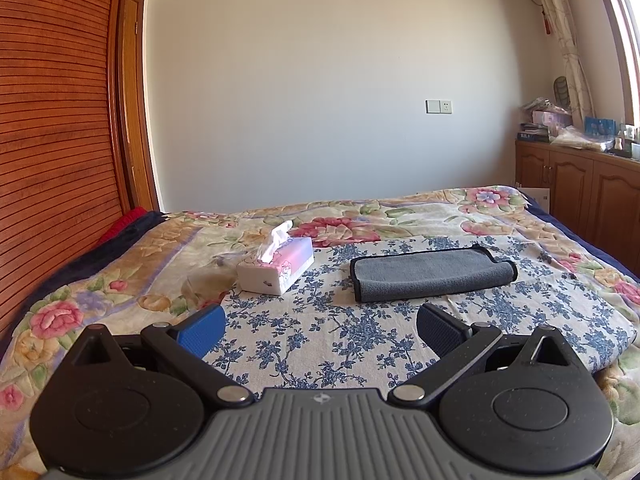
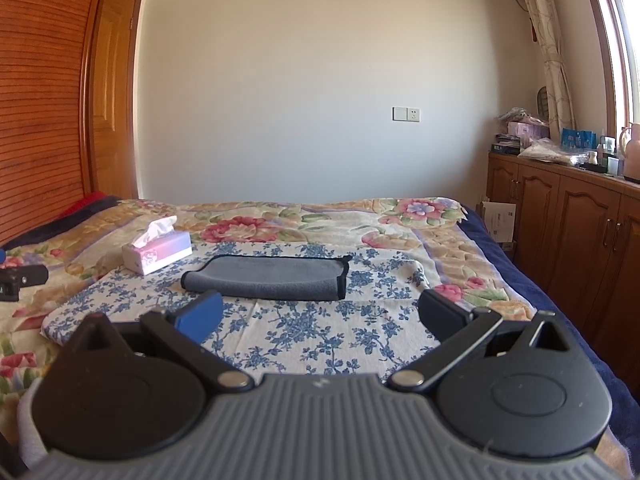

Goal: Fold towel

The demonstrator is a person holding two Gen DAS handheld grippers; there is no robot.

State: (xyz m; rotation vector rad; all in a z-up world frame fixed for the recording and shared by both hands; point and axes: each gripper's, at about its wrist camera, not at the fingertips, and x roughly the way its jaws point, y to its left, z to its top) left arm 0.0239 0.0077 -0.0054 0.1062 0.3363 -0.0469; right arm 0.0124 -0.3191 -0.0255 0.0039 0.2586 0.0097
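A grey towel with black edging [image 1: 432,274] lies folded into a long flat strip on a blue-flowered white cloth [image 1: 320,332] spread on the bed. It also shows in the right wrist view [image 2: 268,278]. My left gripper [image 1: 320,326] is open and empty, held above the cloth, short of the towel. My right gripper [image 2: 320,316] is open and empty too, just short of the towel's near edge. Neither gripper touches the towel.
A pink and white tissue box [image 1: 276,266] stands left of the towel, also in the right wrist view [image 2: 158,254]. A floral blanket [image 1: 400,216] covers the bed. A black device [image 2: 20,278] lies at far left. Wooden cabinets [image 2: 560,216] line the right side.
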